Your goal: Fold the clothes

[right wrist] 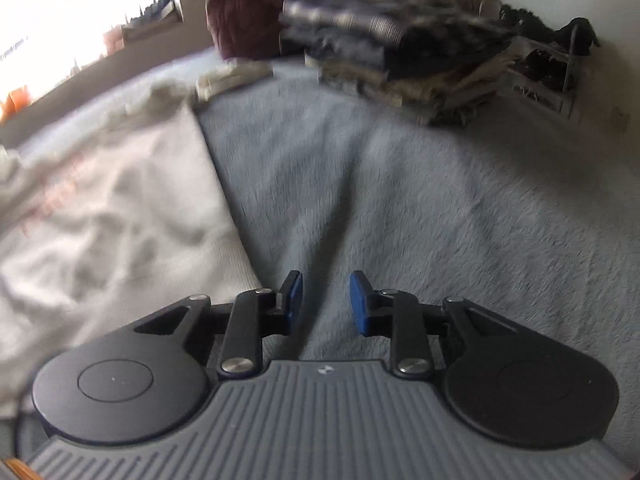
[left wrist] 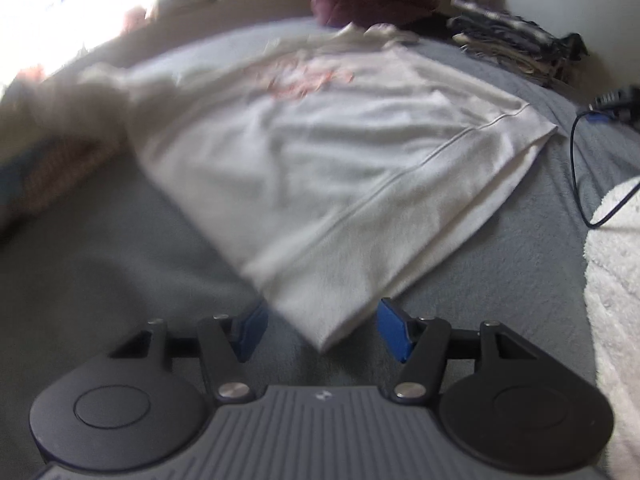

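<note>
A white shirt [left wrist: 320, 168] with a faded red print lies spread flat on the grey bed cover [left wrist: 100, 272]. Its near hem corner reaches down between the blue pads of my left gripper [left wrist: 320, 330], which is open and holds nothing. In the right wrist view the same shirt [right wrist: 104, 208] lies at the left. My right gripper [right wrist: 326, 300] is open and empty over bare grey cover [right wrist: 440, 220], just right of the shirt's edge.
A stack of folded dark and beige clothes [right wrist: 400, 56] sits at the far side of the bed, with a maroon pillow or garment [right wrist: 248, 4] behind it. A black cable [left wrist: 580, 168] and a white fleecy blanket [left wrist: 616, 280] lie at the right. A bright window is at the upper left.
</note>
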Available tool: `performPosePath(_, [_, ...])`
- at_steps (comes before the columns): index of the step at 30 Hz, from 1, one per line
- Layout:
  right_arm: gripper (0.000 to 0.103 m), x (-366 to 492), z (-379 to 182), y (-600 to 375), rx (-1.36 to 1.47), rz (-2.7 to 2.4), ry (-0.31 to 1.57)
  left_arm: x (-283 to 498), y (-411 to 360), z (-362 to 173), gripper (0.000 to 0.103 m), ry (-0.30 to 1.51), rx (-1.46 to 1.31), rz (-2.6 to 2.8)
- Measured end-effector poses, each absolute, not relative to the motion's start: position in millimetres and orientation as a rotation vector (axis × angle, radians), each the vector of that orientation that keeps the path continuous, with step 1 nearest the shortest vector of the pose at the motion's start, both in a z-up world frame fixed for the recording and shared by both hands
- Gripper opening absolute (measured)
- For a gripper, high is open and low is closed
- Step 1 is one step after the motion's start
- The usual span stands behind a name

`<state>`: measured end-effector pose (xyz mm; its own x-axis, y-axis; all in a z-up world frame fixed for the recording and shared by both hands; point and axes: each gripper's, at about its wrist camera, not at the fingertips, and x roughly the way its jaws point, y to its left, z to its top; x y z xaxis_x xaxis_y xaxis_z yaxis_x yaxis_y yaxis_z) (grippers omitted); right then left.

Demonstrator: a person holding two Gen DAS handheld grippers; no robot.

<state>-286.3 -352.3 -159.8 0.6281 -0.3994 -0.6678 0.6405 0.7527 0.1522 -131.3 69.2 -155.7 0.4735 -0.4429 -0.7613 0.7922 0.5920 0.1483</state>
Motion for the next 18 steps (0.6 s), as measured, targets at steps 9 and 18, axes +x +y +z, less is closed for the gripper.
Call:
performPosePath(9, [0.026, -273, -166, -353, 0.832, -0.337, 0.618, -147, 44, -170, 0.040, 0.663, 0.678, -0.828])
performPosePath(18, [0.028, -255, -211, -357, 1.214, -0.364, 0.590, -146, 49, -181, 0.040, 0.672, 0.665, -0.822])
